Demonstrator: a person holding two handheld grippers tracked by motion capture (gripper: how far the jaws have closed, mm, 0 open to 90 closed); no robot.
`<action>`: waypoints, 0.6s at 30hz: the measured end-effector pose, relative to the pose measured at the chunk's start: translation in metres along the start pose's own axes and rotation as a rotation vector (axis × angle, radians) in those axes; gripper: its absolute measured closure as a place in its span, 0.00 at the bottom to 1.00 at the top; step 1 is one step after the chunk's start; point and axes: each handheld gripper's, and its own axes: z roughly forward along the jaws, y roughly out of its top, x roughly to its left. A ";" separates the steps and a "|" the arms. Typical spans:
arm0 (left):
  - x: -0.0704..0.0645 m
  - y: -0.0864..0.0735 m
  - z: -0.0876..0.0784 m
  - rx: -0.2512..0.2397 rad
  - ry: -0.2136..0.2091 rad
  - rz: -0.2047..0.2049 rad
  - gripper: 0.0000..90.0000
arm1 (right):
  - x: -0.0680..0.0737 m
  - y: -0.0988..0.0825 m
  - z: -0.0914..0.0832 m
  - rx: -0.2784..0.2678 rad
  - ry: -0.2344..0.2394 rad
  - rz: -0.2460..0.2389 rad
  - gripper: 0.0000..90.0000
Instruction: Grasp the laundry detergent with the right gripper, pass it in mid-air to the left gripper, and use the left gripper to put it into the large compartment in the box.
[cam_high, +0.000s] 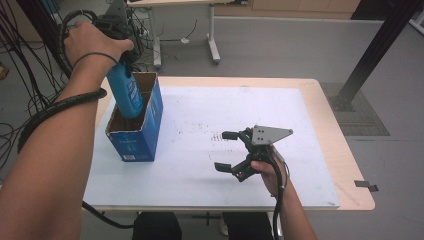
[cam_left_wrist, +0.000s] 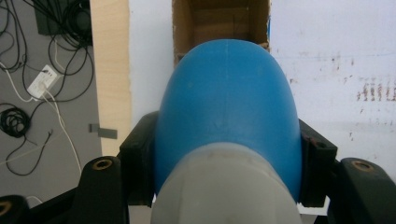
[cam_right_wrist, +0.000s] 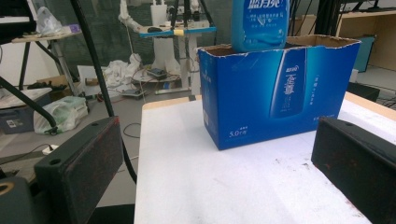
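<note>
- Bottle (cam_high: 125, 92): blue, upright, its lower end inside the open top of the box (cam_high: 135, 137), at the box's far end; not yet seated on the bottom, as far as I can judge
- Left gripper (cam_left_wrist: 229, 154): above the box, jaws clamped on the bottle's shoulders beside the pale cap
- Right gripper (cam_high: 227, 150): well right of the box, jaws spread wide, holding nothing
- Done: bottle lifted and entered; left: lower it fully, release, withdraw

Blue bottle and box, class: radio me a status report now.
Left gripper shut on blue bottle, bottom inside open blue box. Right gripper open, empty, over the table. Nothing in the way.
</note>
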 end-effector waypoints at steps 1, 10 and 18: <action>0.000 0.000 0.006 0.006 -0.002 0.003 0.42 | 0.000 0.000 0.000 -0.002 0.001 0.001 0.03; 0.002 0.000 0.032 0.032 -0.008 0.004 0.42 | 0.000 -0.001 0.000 -0.003 0.001 -0.001 0.03; 0.004 -0.001 0.050 0.042 -0.012 0.006 0.42 | 0.000 -0.001 0.000 0.001 0.001 0.000 0.03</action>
